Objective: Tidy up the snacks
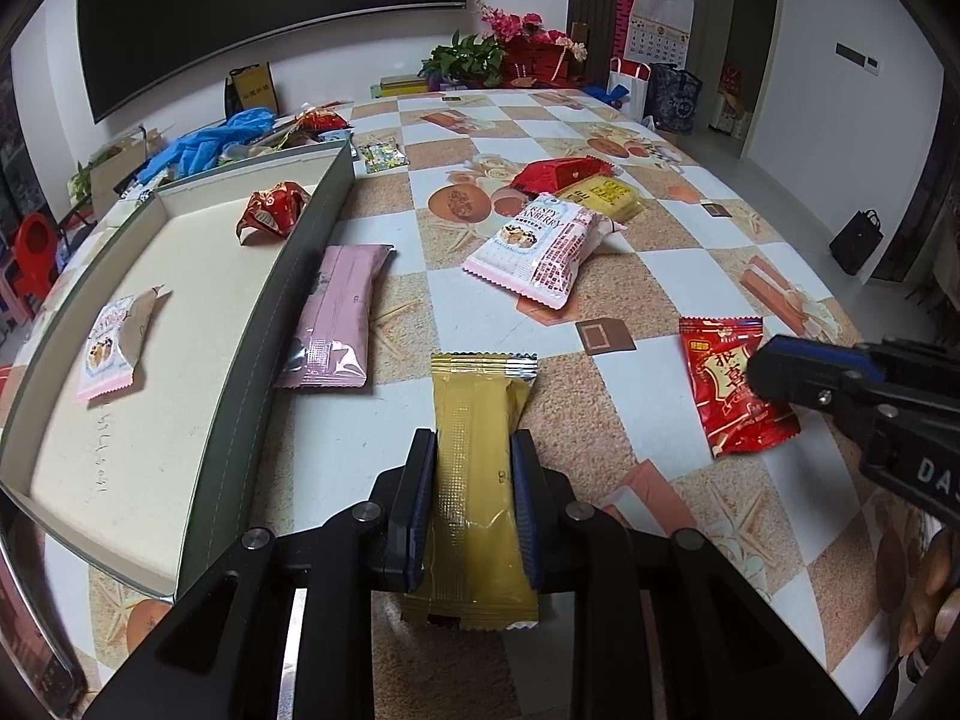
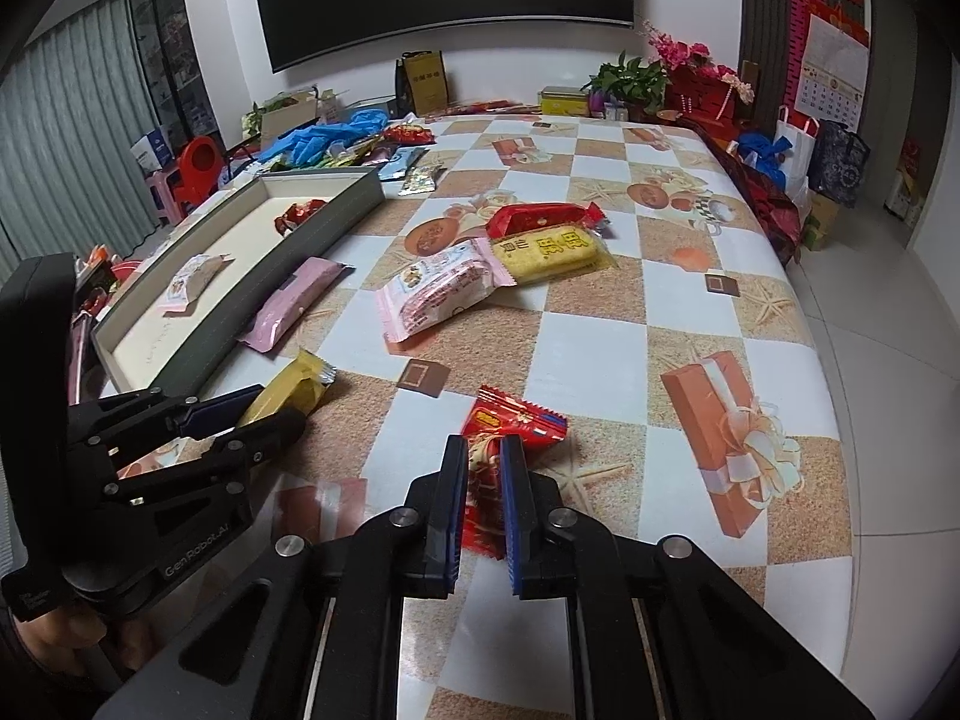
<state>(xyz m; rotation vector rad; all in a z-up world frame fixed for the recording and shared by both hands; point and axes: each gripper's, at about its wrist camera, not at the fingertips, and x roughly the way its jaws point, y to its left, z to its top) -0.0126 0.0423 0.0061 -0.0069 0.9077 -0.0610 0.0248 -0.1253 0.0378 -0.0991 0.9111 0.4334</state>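
My left gripper (image 1: 474,450) is shut on a long gold snack packet (image 1: 477,480), which lies lengthwise between its blue pads on the table. My right gripper (image 2: 485,456) is shut on a red snack packet (image 2: 510,426), pinched and crumpled between its pads. From the left wrist view the right gripper (image 1: 774,372) sits on that red packet (image 1: 729,390). The right wrist view shows the left gripper (image 2: 264,414) holding the gold packet (image 2: 294,390). A grey open box (image 1: 288,276) stands at the left with a red candy (image 1: 270,213) and a small pink-white packet (image 1: 114,342) inside.
A pink packet (image 1: 336,318) lies against the box's outer wall. Mid-table lie a large pink-white cranberry pack (image 1: 540,246), a yellow pack (image 1: 606,192) and a red pack (image 1: 558,171). Blue gloves (image 1: 210,138) and more snacks pile behind the box. The table edge runs along the right.
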